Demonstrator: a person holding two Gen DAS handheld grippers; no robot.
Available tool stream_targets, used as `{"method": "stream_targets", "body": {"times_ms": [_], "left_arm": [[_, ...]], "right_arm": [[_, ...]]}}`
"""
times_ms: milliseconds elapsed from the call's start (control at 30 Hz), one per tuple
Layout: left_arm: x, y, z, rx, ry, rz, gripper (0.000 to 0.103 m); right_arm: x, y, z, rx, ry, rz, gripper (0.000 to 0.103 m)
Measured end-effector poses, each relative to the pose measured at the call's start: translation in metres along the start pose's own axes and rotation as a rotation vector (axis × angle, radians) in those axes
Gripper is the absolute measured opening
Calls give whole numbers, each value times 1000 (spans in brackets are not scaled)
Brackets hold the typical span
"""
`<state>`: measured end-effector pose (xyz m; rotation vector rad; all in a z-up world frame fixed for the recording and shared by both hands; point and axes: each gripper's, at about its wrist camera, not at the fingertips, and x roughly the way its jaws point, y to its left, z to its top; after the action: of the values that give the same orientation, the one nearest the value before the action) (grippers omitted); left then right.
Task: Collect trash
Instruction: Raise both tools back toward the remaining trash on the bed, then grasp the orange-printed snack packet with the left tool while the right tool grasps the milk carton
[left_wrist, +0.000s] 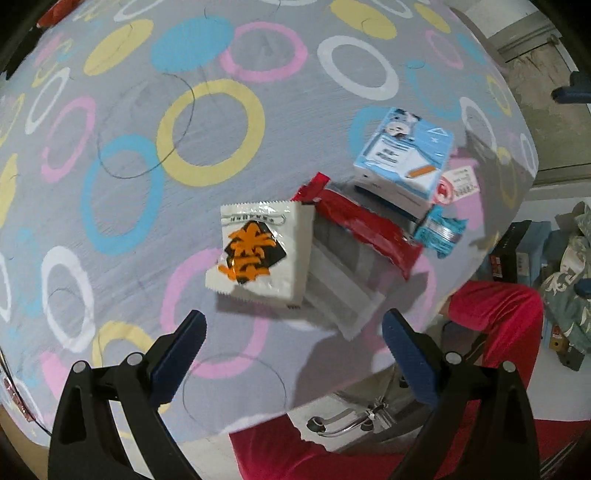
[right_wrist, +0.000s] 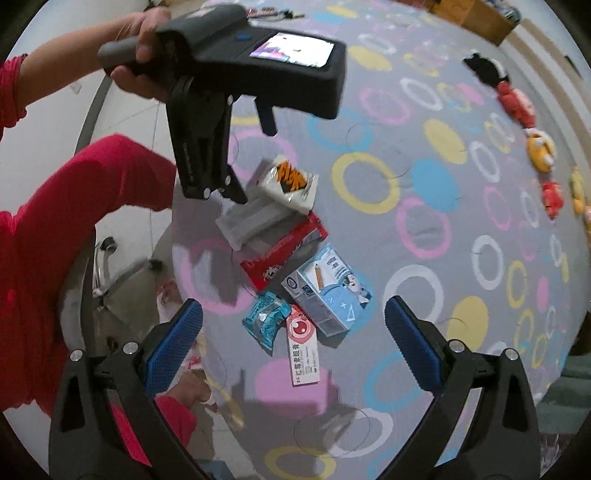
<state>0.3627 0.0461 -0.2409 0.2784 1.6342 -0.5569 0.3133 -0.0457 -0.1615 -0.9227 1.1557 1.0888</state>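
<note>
Both grippers hover over a small heap of trash on the ring-patterned bench (left_wrist: 229, 122), jaws spread wide and empty.

Left gripper (left_wrist: 293, 334), gripped by a hand (right_wrist: 138, 55) on a red-sleeved arm, tilts down toward the white packet with the orange print (left_wrist: 255, 251). Beside it lie a grey wrapper (left_wrist: 343, 295), a red wrapper (left_wrist: 364, 227), a teal packet (left_wrist: 439, 230) and a blue carton (left_wrist: 404, 155). Right gripper (right_wrist: 293, 332) hangs above the carton and a red-and-white label (right_wrist: 303, 345).

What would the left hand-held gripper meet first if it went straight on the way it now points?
Probably the white sachet with the orange print: it lies directly ahead of the open left hand-held gripper, on the ring-patterned tablecloth. Depth is uncertain.
</note>
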Motion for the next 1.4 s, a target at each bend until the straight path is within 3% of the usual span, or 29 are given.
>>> {"method": "stream_targets", "body": {"times_ms": [400,867,1167,1200,1400], "left_arm": [[25,18,20,62,17,-11,93],[44,34,34,102,33,-49,93],[50,33,43,86,-25,-91,91],[47,36,43,79,-34,-86,87],[42,44,42,50,-75,-41,82]], "right_arm": [[86,-31,17,-104,180,114,97],[141,-42,16,-162,279,162,97],[154,-51,14,-124,245,196,93],[154,-54,13,-114,238,197,86],[153,-51,9,-55,184,148,83]]}}
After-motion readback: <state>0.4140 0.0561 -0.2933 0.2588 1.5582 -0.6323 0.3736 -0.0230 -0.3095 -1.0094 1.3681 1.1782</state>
